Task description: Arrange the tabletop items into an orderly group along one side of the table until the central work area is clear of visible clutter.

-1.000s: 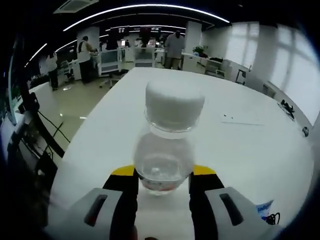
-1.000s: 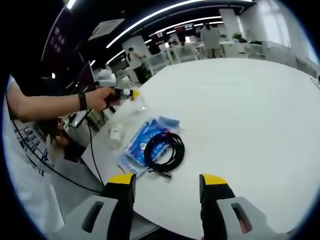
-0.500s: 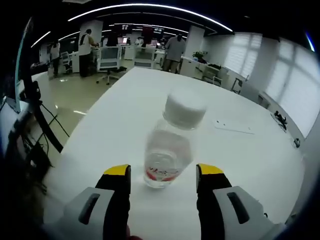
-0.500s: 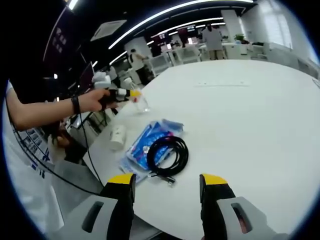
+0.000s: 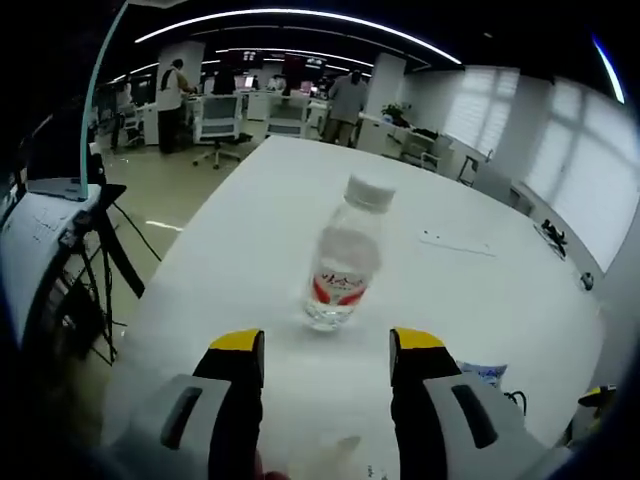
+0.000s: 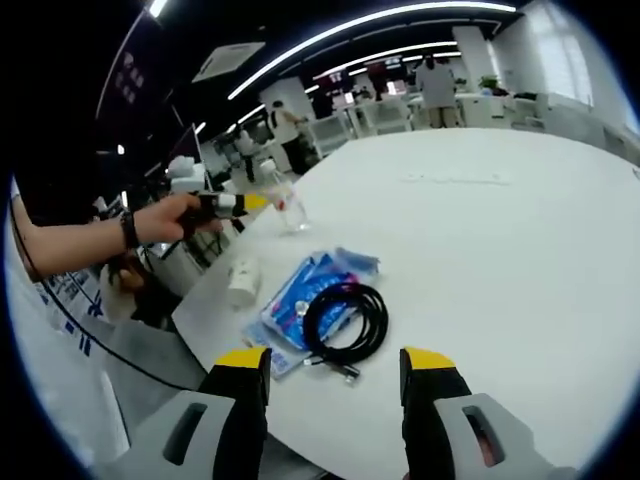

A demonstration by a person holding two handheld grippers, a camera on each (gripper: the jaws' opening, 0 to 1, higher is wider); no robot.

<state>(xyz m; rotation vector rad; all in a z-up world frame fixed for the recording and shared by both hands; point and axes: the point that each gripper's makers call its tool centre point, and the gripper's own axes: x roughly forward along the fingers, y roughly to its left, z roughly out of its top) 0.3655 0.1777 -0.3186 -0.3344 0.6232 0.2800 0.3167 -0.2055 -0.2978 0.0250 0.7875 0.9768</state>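
A clear water bottle (image 5: 345,262) with a white cap and a red label stands upright near the table's edge, a short way beyond my left gripper (image 5: 325,345), whose jaws are open and apart from it. From the right gripper view, the same bottle (image 6: 292,212) stands just past the left gripper (image 6: 260,201), held in a person's hand. My right gripper (image 6: 335,360) is open above the near table edge. In front of it a black coiled cable (image 6: 346,318) lies on a blue packet (image 6: 300,297), with a small white container (image 6: 242,282) lying to their left.
The white table (image 6: 500,260) is large and round, and its edge runs close to the items. A thin paper strip (image 6: 455,178) lies farther out. A tripod and a screen (image 5: 60,220) stand off the table's left side. People and desks fill the far room.
My left gripper has opened off the bottle and drawn back. The bottle now stands free on the table. The right gripper stays open, its view only slightly shifted.
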